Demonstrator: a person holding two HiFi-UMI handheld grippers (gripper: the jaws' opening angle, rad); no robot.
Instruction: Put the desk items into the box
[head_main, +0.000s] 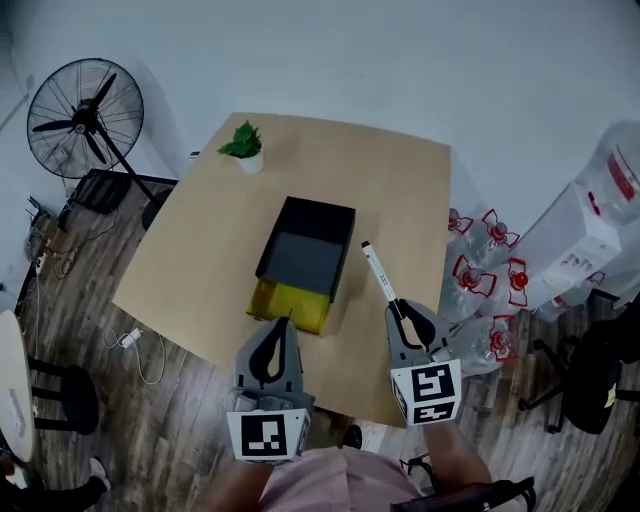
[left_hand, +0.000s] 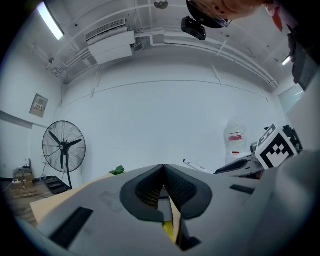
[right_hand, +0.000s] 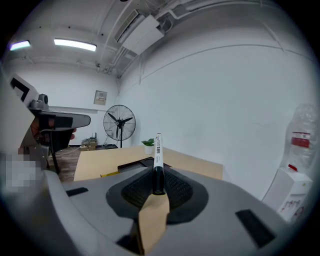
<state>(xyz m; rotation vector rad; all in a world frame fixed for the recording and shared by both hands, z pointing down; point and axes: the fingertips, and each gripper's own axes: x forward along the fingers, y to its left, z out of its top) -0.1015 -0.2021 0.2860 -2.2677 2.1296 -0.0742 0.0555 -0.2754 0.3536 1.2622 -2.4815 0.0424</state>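
One table: tan top, carries the box; wood floor around it.
Fan: stands on the floor far to the left of the box, off the table.
Water bottles: clustered on the floor right of the box, past the table edge.
Box: black, open, mid-table, grey inside.
Yellow item: lies flat against the box's near end, touching it.
Left gripper: just on the near side of the yellow item, pads pressed together, holding nothing.
Right gripper: near-right of the box, clenched on the marker's black end.
Plant: small pot, beyond the box to the far left.
Marker: white barrel slants toward the box's right wall, with its tip just beside that wall.
Views: only the right gripper view shows the pads biting the marker. The left gripper view shows a yellow sliver below its closed pads, with the marker off to its right.
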